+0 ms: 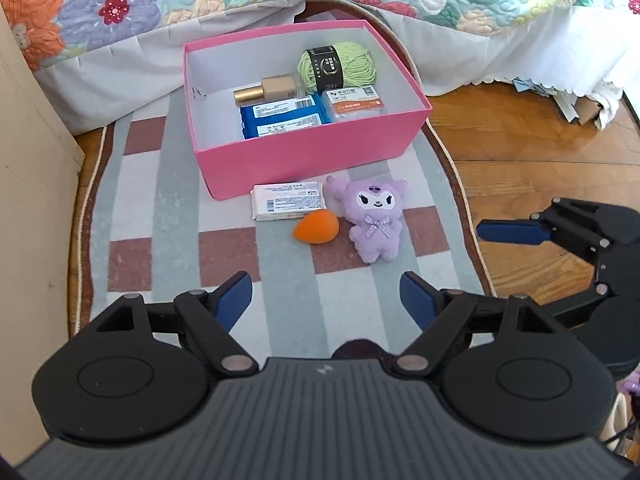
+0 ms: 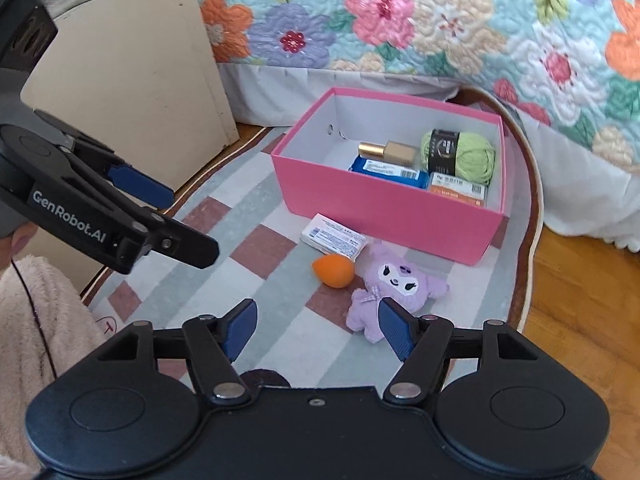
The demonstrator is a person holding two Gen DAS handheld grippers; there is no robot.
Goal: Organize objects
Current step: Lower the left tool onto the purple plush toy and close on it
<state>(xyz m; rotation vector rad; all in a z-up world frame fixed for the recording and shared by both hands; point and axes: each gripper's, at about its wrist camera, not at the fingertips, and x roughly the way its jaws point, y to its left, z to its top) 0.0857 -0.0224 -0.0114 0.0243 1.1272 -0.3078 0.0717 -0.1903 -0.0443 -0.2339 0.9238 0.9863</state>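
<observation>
A pink box (image 1: 304, 160) (image 2: 380, 208) stands on a striped rug (image 1: 180, 240). It holds green yarn (image 1: 352, 66), a gold bottle (image 1: 264, 90), a blue pack (image 1: 280, 118) and an orange-labelled pack (image 1: 354, 104). In front of the box lie a white tissue pack (image 1: 286, 200) (image 2: 334, 236), an orange egg-shaped sponge (image 1: 316, 228) (image 2: 334, 270) and a purple plush toy (image 1: 374, 216) (image 2: 396, 284). My left gripper (image 1: 325, 280) (image 2: 192, 223) hangs open and empty, short of the sponge. My right gripper (image 2: 317, 306) is open too, its right finger overlapping the plush in view.
A bed with a floral quilt (image 2: 400, 20) and white skirt runs behind the box. A beige cabinet (image 2: 140, 80) stands at the left of the rug. Bare wooden floor (image 1: 540, 152) lies to the right. A fluffy pale sleeve (image 2: 24, 320) shows at the lower left.
</observation>
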